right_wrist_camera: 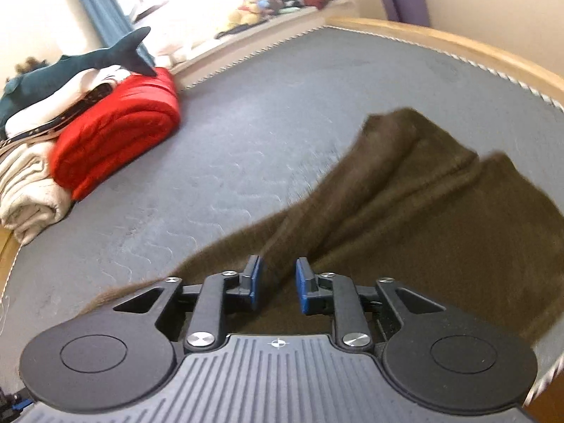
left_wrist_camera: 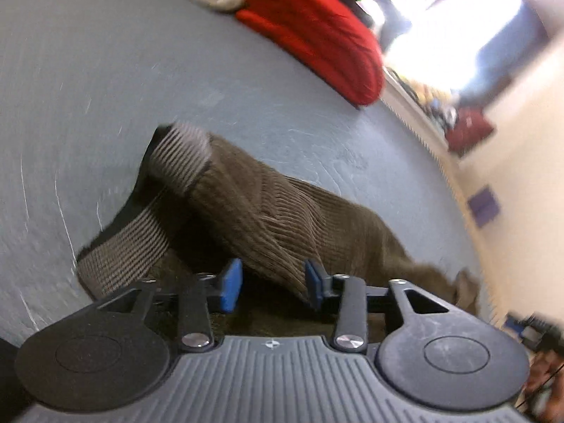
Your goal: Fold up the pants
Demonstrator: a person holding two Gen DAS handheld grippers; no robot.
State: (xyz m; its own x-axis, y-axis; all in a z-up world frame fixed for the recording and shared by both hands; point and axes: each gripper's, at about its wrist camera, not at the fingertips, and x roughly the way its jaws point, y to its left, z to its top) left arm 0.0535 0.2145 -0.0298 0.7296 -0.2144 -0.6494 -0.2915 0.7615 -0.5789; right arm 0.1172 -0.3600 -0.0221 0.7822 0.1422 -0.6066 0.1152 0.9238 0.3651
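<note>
We're over the grey mattress (right_wrist_camera: pixel 246 112) with both tools out in front of us. The brown corduroy pants (left_wrist_camera: pixel 268 208) lie spread across the near right part of the bed, and in the left wrist view their ribbed waistband (left_wrist_camera: pixel 176 162) sits at the far left end, partly turned over. Our left gripper (left_wrist_camera: pixel 273 283) has its blue pads (left_wrist_camera: pixel 231 283) spread apart, with a raised ridge of the corduroy running between them; the cloth brushes the right pad, but nothing is pinched. Over on the right wrist view, the right gripper (right_wrist_camera: pixel 278 283) also shows a gap between its pads (right_wrist_camera: pixel 305 285), hovering just over a fold of the pants (right_wrist_camera: pixel 405 204), whose two legs stretch away to the far right. Whether the fabric touches those pads, we cannot tell. At the far left of the bed sits a folded red blanket (right_wrist_camera: pixel 116 134), a cream blanket (right_wrist_camera: pixel 28 187) beside it, and a plush shark (right_wrist_camera: pixel 77 63) resting on top.
</note>
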